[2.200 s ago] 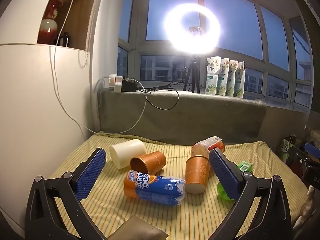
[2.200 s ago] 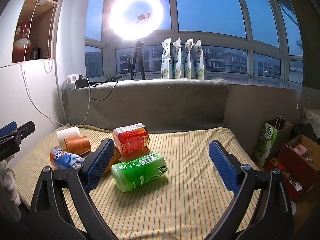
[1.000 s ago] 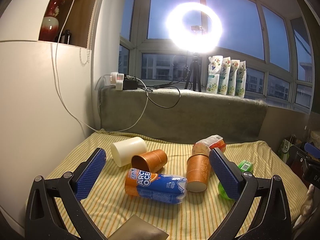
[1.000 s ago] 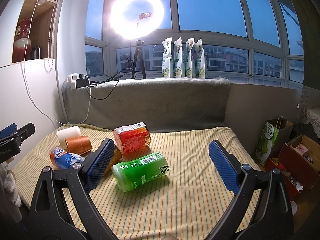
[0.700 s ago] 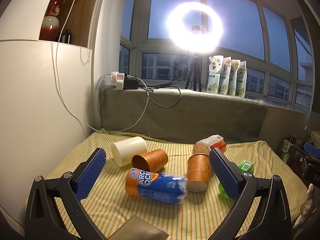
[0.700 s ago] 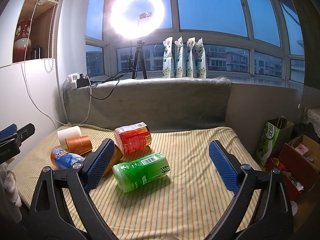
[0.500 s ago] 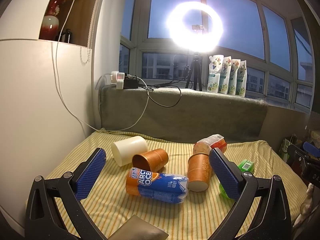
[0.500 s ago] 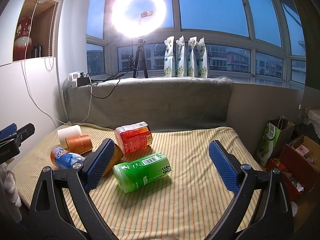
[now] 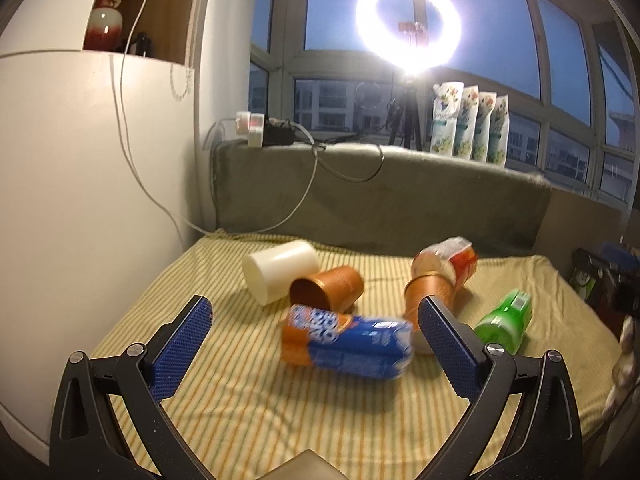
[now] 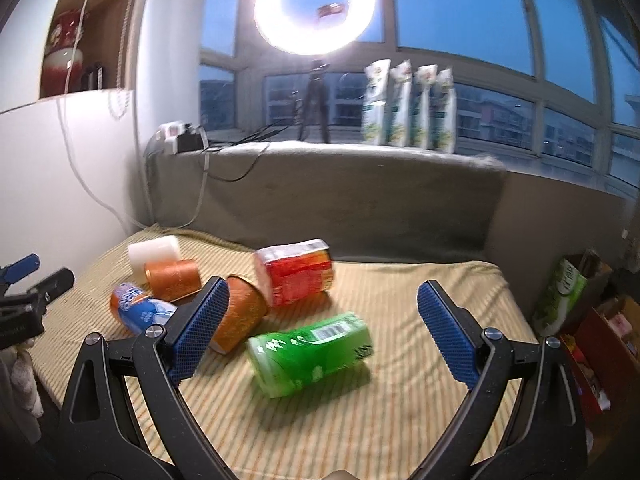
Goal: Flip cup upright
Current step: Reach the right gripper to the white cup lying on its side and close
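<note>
Left wrist view: left tongs [image 9: 314,326] spread wide, gripping nothing, hovering above the striped bed [image 9: 240,408]. Several cups lie tipped: white cup [image 9: 280,270] at the back, copper cup [image 9: 328,290] on its side just in front with mouth toward camera, second copper cup [image 9: 430,290] leaning by a red pack [image 9: 452,258]. Blue bottle [image 9: 348,342] lies nearest, between the pads; green bottle [image 9: 504,320] off to the right. Which cup is the target, cannot tell. Cups look light, thin-walled, likely easy to crush or skid on cloth; best taken across the body mid-height with a gentle squeeze.

Right wrist view: right tongs [image 10: 322,326] also wide apart, empty, touching nothing. Green bottle [image 10: 310,352] lies between the pads; leaning copper cup [image 10: 240,320] partly hidden behind the left pad, against the red pack [image 10: 296,272]. Picture slightly blurred.
</note>
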A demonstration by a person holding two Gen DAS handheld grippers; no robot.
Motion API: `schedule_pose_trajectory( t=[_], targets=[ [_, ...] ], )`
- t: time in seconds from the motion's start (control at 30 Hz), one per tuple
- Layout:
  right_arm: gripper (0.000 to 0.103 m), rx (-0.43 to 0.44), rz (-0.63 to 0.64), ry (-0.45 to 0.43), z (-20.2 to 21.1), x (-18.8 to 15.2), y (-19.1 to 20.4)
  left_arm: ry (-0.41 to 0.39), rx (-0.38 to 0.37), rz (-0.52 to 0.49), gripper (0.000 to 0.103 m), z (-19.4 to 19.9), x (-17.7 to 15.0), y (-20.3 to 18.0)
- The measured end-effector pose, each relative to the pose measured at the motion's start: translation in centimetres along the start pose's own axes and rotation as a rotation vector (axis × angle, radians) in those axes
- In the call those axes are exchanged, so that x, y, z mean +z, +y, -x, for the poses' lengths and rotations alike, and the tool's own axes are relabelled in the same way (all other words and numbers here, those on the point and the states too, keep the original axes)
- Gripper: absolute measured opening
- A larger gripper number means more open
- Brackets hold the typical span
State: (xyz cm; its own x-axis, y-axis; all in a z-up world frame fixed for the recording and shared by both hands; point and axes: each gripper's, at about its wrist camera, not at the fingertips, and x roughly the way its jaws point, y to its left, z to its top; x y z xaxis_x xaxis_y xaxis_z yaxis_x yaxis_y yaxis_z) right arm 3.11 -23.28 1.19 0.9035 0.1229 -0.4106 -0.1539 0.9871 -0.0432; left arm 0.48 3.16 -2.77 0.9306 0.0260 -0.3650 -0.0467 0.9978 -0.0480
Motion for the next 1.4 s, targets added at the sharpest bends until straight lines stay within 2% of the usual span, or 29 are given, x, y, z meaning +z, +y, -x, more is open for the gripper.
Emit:
schedule_pose_trajectory(
  t=[0.1,0.2,0.43,0.73,0.93,1.1,1.4],
  targets=[
    [0.097,0.070,0.063,0.021,-1.4,1.1,1.3,0.017,0.002,0.020,0.102,-0.3,-0.9,0.7],
    [0.097,0.148,0.146,0.037,-2.9,2.5,2.9,0.089,0.005,0.025,0.102,-0.6,-1.5,1.1],
    [0.097,0.321,0.334,0.112,-7.7,5.7,7.5,0.166,0.001,0.011,0.102,-1.3,-3.1,2.6],
    [0.089,0.502,0.640,0.261,-15.4,6.7,15.8,0.274,-0.022,0.042,0.102,-2.6,-5.4,4.1],
    [0.089,0.581,0.815,0.326,-19.5,6.6,20.6,0.308,-0.031,0.069,0.102,-3.0,-6.0,4.7],
    [0.089,0.638,1.007,0.375,-22.2,6.3,24.8,0.326,0.004,0.051,0.102,-3.2,-5.5,5.7],
    [0.085,0.703,1.292,0.475,-25.7,4.0,29.0,0.361,0.036,0.093,0.102,-4.2,-5.2,7.2]
  ],
)
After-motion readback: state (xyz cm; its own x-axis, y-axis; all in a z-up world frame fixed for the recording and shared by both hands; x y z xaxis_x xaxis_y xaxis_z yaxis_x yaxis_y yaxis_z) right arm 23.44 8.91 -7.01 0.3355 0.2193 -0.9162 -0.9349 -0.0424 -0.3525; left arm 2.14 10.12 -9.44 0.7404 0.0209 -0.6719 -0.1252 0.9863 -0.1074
